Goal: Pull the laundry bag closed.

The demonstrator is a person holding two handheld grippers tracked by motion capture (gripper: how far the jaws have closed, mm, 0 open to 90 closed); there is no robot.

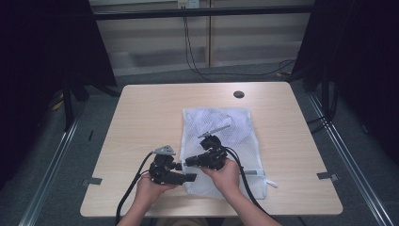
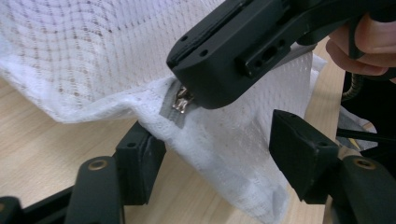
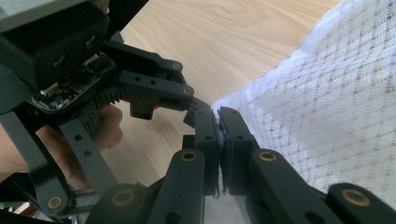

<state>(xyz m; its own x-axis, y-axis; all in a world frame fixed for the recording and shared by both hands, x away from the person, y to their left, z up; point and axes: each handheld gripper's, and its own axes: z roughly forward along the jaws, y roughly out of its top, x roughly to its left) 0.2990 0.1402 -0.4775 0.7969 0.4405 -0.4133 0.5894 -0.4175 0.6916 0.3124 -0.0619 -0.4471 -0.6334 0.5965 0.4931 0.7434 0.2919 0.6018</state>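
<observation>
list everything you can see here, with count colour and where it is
mesh laundry bag: one, white, flat on the table, right of centre
zipper pull: one, metal on a grey zip, at the bag's near-left corner
table: one, light wood
grommet: one, dark, far edge of table
left tool: one, black, open beside the bag's corner
right tool: one, black, shut at the zipper pull
hands: two, holding the tools

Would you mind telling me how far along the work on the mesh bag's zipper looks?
Done: the white mesh bag lies flat on the table. In hand: the right gripper is shut on the zipper pull, and the left gripper is open around the bag's edge. Left: gripping that edge and sliding the zipper; which way I cannot tell.
</observation>
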